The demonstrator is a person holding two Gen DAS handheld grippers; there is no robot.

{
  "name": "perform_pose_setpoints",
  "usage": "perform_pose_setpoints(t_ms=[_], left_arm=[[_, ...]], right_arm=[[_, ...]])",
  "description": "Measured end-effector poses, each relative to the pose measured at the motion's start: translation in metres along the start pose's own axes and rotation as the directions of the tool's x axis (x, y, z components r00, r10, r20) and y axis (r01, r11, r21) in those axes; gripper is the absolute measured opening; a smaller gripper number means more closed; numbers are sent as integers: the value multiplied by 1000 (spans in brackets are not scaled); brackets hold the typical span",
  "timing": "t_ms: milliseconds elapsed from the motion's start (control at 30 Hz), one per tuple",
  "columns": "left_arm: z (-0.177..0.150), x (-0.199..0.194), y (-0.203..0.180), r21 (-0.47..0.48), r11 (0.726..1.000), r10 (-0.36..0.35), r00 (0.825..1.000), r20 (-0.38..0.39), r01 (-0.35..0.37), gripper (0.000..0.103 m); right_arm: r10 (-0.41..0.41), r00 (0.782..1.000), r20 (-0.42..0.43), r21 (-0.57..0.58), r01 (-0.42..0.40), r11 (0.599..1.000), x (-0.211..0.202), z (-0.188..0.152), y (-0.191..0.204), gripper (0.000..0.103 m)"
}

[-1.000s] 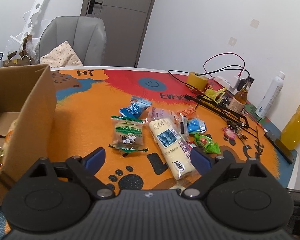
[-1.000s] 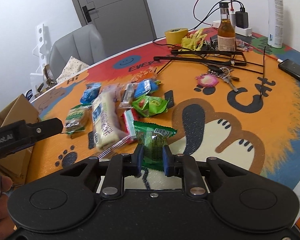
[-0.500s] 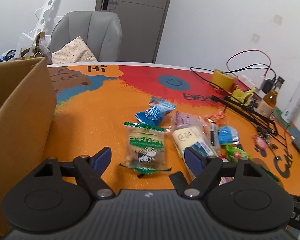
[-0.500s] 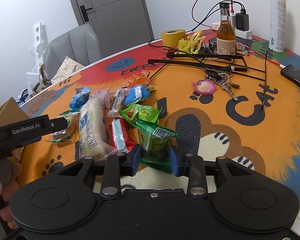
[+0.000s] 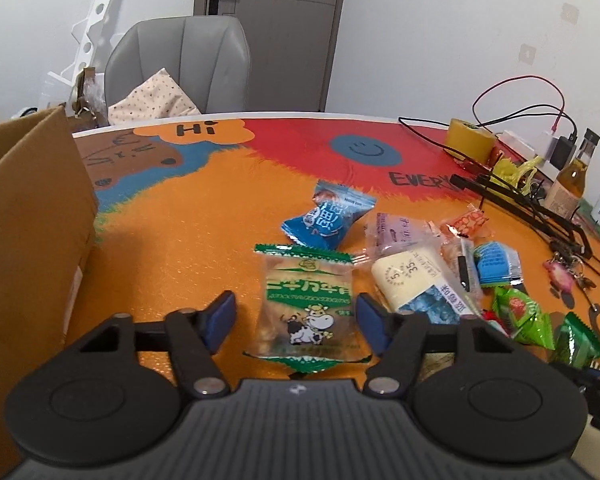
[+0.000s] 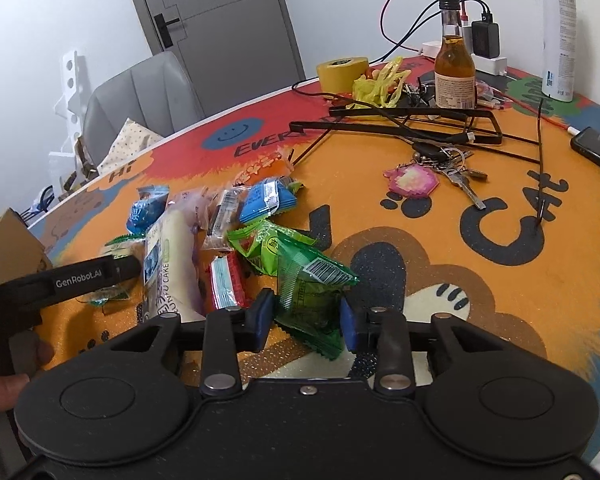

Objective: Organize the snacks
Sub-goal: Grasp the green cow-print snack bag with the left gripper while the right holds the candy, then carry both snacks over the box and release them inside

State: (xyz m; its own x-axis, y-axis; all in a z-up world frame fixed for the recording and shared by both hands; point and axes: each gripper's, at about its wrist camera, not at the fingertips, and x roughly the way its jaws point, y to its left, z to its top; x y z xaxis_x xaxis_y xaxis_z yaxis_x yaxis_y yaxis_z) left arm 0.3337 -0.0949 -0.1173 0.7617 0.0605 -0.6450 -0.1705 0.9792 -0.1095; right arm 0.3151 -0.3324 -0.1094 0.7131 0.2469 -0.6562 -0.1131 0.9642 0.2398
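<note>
Left tool (image 5: 295, 316) nearer cow packet (image 5: 310, 308)

1. Both views are bright and evenly lit by soft indoor light; no lamp is in view.
2. Shadows are faint: a soft one lies on the mat (image 5: 203, 216) beside the cardboard box (image 5: 31, 220).
3. The mat's orange surface sparkles with small glints.
4. Fisheye distortion bends the door (image 6: 219, 20) and walls, and dark vignetting cuts the corners.
5. Focus is sharp at centre, softer toward the edges.
</note>
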Motion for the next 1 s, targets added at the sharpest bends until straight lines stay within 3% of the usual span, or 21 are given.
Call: perform_pose_setpoints(t_ms=[33,467,1000], left_arm=[[0,-1,1,-4,1000,-6,1000,-1,6,47],[3,-45,10,-17,996,-86,995,44,87,46],[20,-119,34,9,991,-130,983,130,130,47]], right_arm=[[0,1000,3,2,0,1000,0,0,0,31],[40,998,52,8,-40,999,-27,0,15,30],[117,986,115,-37,-114,993,-64,9,70,30]])
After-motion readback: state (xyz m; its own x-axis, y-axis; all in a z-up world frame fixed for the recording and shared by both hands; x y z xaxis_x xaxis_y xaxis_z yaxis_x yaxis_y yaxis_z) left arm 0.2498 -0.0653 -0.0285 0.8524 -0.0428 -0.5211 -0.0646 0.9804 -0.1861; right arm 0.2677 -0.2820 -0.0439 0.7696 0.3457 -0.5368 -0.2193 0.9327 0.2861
